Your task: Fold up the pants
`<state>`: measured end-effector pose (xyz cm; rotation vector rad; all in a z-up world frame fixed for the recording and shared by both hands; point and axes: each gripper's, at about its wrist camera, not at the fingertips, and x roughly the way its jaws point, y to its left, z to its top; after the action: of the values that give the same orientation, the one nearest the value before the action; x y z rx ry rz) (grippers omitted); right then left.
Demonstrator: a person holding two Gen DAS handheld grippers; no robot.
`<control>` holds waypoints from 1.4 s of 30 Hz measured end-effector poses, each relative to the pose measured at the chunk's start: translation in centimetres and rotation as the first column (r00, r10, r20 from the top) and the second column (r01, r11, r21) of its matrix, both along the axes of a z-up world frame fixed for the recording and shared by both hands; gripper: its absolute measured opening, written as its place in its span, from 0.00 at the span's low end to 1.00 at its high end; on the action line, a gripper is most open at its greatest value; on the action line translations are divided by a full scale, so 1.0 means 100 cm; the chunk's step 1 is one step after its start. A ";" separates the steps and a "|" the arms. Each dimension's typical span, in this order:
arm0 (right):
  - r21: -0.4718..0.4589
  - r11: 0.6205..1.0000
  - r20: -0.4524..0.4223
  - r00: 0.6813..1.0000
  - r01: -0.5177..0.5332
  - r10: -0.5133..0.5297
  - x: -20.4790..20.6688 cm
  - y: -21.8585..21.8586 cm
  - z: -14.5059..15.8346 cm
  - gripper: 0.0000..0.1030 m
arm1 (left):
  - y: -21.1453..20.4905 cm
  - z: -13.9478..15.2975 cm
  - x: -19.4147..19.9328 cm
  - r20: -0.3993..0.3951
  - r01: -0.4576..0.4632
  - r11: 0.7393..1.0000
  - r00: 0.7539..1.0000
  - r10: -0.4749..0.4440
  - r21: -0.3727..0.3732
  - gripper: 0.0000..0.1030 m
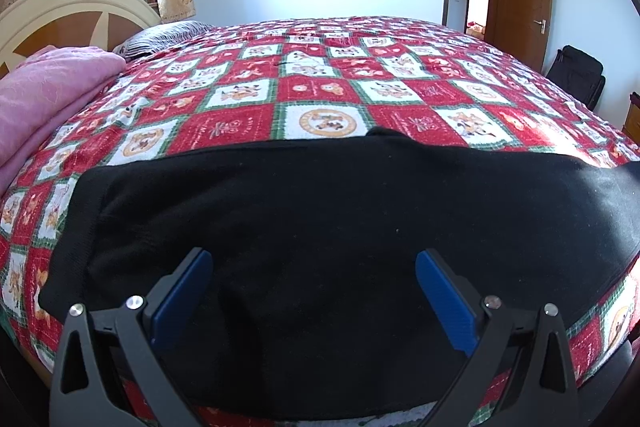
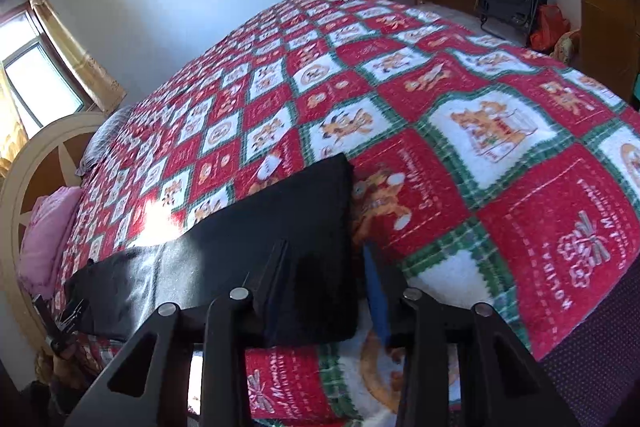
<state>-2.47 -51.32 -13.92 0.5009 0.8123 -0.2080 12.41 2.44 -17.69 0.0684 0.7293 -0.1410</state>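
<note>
Black pants (image 1: 320,227) lie flat w/ slight wrinkles across near edge of bed (image 1: 320,87), on red-white-green quilt. Left gripper (image 1: 314,267) jaws spread wide above fabric; right gripper (image 2: 324,255) jaws parted at pants' end.

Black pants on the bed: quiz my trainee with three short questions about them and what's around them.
1. True or false: the left gripper is shut on the black pants.
2. What lies near the headboard? A) pink blanket B) laptop C) shoes
3. Fill in: the pants lie on a red, white and green checked ____.
Key: 1 false, its jaws stand wide open over the pants; 2 A; 3 bedspread.
</note>
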 end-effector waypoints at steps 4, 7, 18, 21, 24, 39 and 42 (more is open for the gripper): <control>-0.008 1.000 -0.011 1.000 0.029 -0.029 0.007 -0.005 -0.006 0.21 | 0.003 -0.003 0.003 -0.013 -0.009 1.000 1.000 0.009 -0.026 1.00; 0.024 0.998 0.021 0.998 0.054 -0.054 0.004 -0.006 -0.003 0.14 | 0.004 0.000 0.002 -0.008 -0.007 0.999 1.000 0.006 -0.044 1.00; -0.088 0.995 0.158 0.987 0.037 -0.022 -0.002 0.048 0.048 0.10 | 0.006 0.008 0.006 -0.010 0.014 0.996 1.000 -0.015 -0.085 1.00; -0.124 0.992 0.178 0.984 -0.003 0.025 0.005 0.073 0.062 0.10 | 0.005 0.010 0.006 -0.011 0.026 0.995 1.000 -0.027 -0.099 1.00; -0.141 0.989 0.189 0.980 -0.040 0.066 0.014 0.095 0.070 0.10 | 0.003 0.010 0.007 -0.009 0.035 0.995 0.999 -0.036 -0.097 1.00; -0.136 0.961 0.171 0.949 -0.243 0.264 0.066 0.191 0.062 0.10 | 0.005 0.014 0.008 -0.006 0.045 0.991 0.999 -0.046 -0.126 1.00; -0.137 0.949 0.162 0.939 -0.284 0.304 0.078 0.212 0.059 0.10 | 0.003 0.015 0.008 -0.007 0.054 0.990 0.998 -0.056 -0.129 1.00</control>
<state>5.30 -30.15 -8.02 0.2821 0.6825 0.0695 13.18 2.73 -16.23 -0.0353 0.7278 -0.2408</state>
